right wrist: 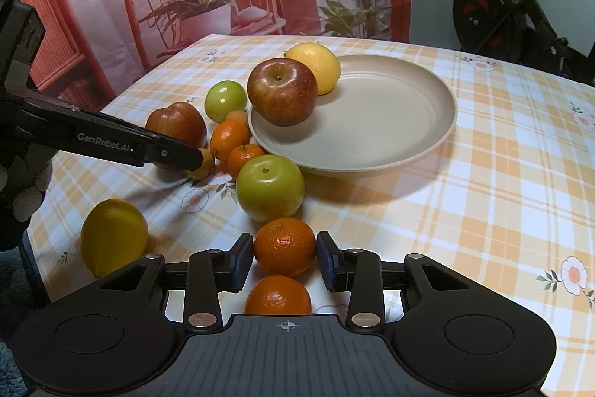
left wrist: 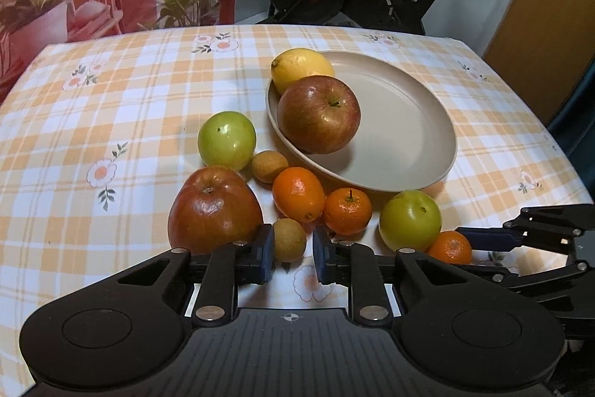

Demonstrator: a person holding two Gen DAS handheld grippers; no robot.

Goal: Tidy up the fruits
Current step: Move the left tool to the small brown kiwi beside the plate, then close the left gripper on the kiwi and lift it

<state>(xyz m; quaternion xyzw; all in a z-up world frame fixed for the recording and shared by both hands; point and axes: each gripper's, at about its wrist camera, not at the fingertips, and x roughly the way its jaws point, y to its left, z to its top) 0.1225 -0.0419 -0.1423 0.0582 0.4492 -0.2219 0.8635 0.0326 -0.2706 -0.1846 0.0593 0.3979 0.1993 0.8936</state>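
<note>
- Beige plate (right wrist: 409,121): holds red apple (right wrist: 282,91) and lemon (right wrist: 316,66) at its left rim.
- Tabletop, left of plate: second red apple (left wrist: 214,209), green fruits (left wrist: 227,140), mandarins (left wrist: 347,211), small brown fruits (left wrist: 289,240), second lemon (right wrist: 113,240).

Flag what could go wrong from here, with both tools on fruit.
1. The left tool pinches the small brown fruit only at its tips, so it may pop out.
2. The right tool holds a mandarin close beside the near green fruit. Lifting may set that rolling.
3. The red apple sits at the plate rim and could tip off.
</note>
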